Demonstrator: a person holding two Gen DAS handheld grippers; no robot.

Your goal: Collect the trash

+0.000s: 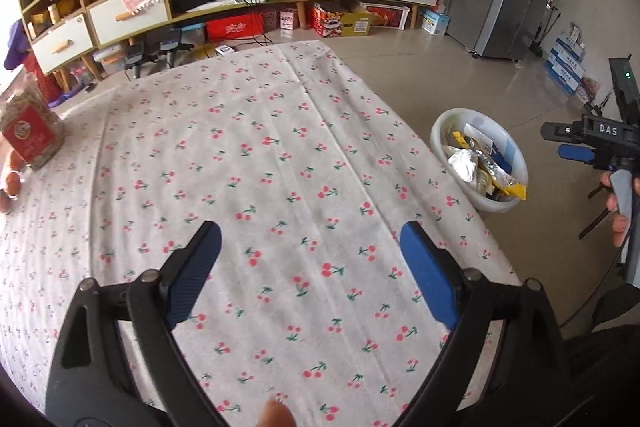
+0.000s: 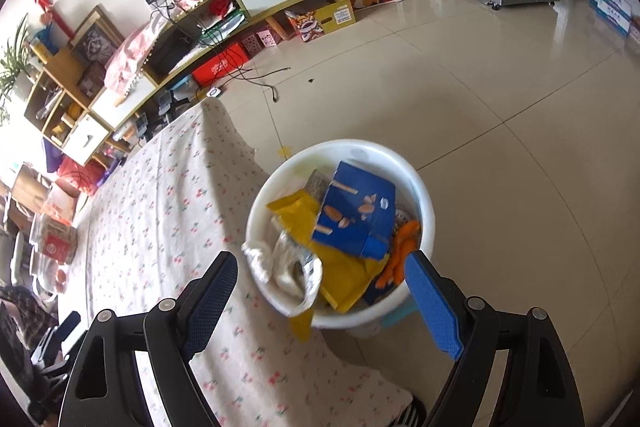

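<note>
Far left on the tabletop (image 1: 280, 155), a jar with a red label (image 1: 30, 135) stands beside some orange-brown items cut off by the frame edge, too little showing to name them. The cherry-print cloth across the middle is bare of litter. The left gripper (image 1: 310, 267) hangs over it, jaws wide apart, nothing between them. Moving right, the white bin (image 2: 424, 195) sits on the floor just off the tabletop's right edge, heaped with a blue box (image 2: 356, 215), yellow wrappers (image 2: 344, 275), a crumpled clear bag (image 2: 296, 271) and orange peel (image 2: 400, 255). The right gripper (image 2: 320, 287) hovers over it, jaws spread, empty. This looks like the drop-off step just done. Next calls for scanning the tabletop's left end for leftovers; what lies deeper in the bin is hidden.
</note>
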